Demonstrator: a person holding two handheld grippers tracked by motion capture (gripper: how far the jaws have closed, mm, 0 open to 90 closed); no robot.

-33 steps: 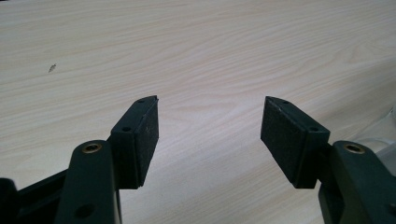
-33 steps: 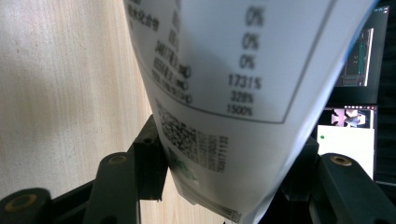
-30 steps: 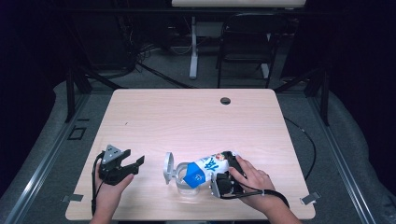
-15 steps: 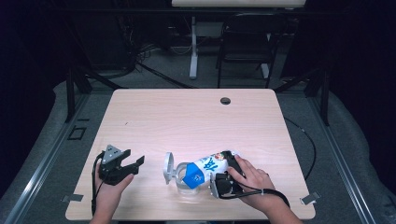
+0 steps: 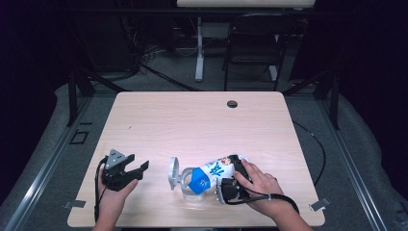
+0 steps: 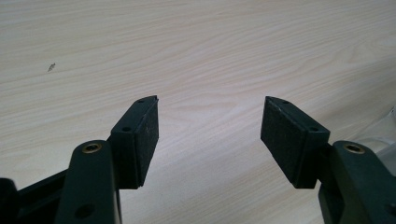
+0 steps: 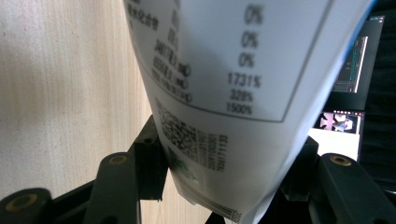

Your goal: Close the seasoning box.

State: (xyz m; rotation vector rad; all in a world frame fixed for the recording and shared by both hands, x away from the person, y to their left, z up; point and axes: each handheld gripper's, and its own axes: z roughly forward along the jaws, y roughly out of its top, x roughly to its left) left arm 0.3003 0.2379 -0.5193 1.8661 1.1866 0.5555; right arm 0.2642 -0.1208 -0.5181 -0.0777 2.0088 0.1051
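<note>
A white and blue packet (image 5: 211, 172) lies across a clear round container (image 5: 190, 185) near the table's front edge, with a clear lid (image 5: 173, 173) standing at its left. My right gripper (image 5: 230, 185) is shut on the packet; the right gripper view has the packet's printed white label (image 7: 224, 93) squeezed between the two black jaws. My left gripper (image 5: 137, 169) rests on the table to the left of the container, apart from it, and stands open with bare wood between its pads (image 6: 144, 135).
The light wooden table (image 5: 192, 125) has a dark cable hole (image 5: 232, 104) near its far edge. Black chairs and desk legs stand beyond it. A cable trails off the right side of the table onto the grey floor.
</note>
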